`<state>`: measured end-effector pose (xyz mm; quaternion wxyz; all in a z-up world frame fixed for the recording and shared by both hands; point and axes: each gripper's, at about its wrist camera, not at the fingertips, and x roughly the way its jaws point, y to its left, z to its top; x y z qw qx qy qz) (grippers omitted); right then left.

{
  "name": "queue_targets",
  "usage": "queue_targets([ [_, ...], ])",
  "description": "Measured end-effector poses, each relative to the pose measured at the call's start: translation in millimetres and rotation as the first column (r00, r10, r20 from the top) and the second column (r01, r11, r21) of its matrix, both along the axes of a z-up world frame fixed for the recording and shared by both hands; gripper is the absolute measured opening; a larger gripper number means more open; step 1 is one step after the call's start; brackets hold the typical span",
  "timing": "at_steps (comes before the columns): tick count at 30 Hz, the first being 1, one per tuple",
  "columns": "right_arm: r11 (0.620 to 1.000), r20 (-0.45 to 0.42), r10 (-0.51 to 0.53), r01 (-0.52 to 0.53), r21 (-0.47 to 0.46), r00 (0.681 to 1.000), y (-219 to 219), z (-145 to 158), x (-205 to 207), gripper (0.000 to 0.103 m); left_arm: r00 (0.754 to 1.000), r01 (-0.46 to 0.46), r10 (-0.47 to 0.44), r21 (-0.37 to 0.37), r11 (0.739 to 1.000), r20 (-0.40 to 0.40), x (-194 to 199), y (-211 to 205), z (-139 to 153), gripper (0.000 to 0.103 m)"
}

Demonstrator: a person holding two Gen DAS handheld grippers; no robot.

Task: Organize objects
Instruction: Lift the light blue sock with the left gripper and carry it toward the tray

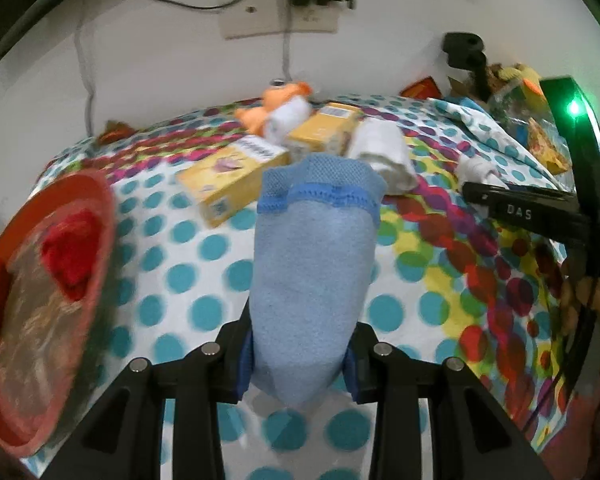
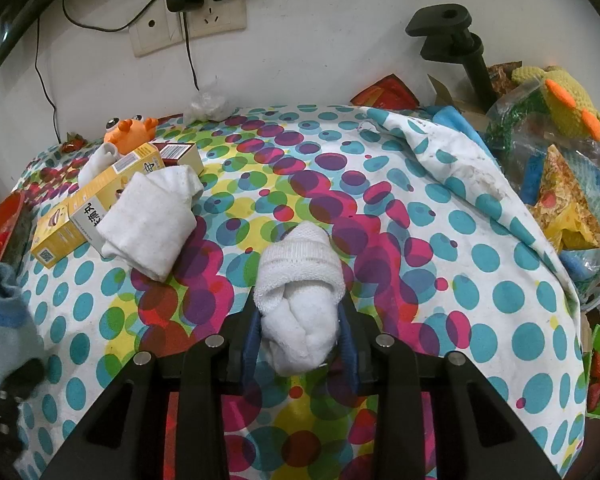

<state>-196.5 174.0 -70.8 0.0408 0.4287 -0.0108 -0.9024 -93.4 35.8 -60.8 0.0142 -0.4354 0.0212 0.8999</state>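
two socks, two grips

between the blue-padded fingers of the left gripper point(image 1: 296, 360), at lower centre of the left wrist view, stands a pale blue terry sock point(image 1: 314, 264) with a darker blue stitched cuff band. the jaws are closed tight on its lower end, and the sock rises upright toward the middle of the frame, cuff uppermost, lifted off the dotted tablecloth point(image 1: 204, 248). it looks soft, fuzzy and slightly blurred.

at lower centre of the right wrist view, the right gripper point(image 2: 300, 340) is clamped on a rolled white ribbed sock bundle point(image 2: 300, 300), its pads pressing both sides. the ribbed cuff is folded over the roll, which points up the frame above the cloth.

at left of that view lie a folded white cloth point(image 2: 152, 220) resting against a yellow cardboard box point(image 2: 100, 200), with an orange toy crab point(image 2: 128, 132) behind them.
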Motion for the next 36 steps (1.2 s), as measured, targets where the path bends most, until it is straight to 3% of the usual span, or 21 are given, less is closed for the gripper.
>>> queue_targets([
  [6, 1.0, 0.0, -0.007, 0.007, 0.003, 1.0, -1, 0, 0, 0.032, 0.997, -0.077, 0.078, 0.03, 0.997, -0.017, 12, -33, 17, 0.036],
  [16, 1.0, 0.0, -0.017, 0.017, 0.007, 1.0, -3, 1, 0, 0.033, 0.989, -0.13, 0.132, 0.042, 0.991, -0.064, 26, -57, 40, 0.036],
  [25, 0.999, 0.0, -0.033, 0.033, 0.014, 0.999, -4, 1, 0, 0.033, 0.976, -0.207, 0.21, 0.054, 0.977, -0.062, 35, -95, 46, 0.036],
  [36, 0.999, 0.0, -0.043, 0.043, 0.016, 0.999, -5, 0, 0, 0.033, 0.97, -0.236, 0.233, -0.027, 0.971, -0.068, 53, -141, 56, 0.036],
])
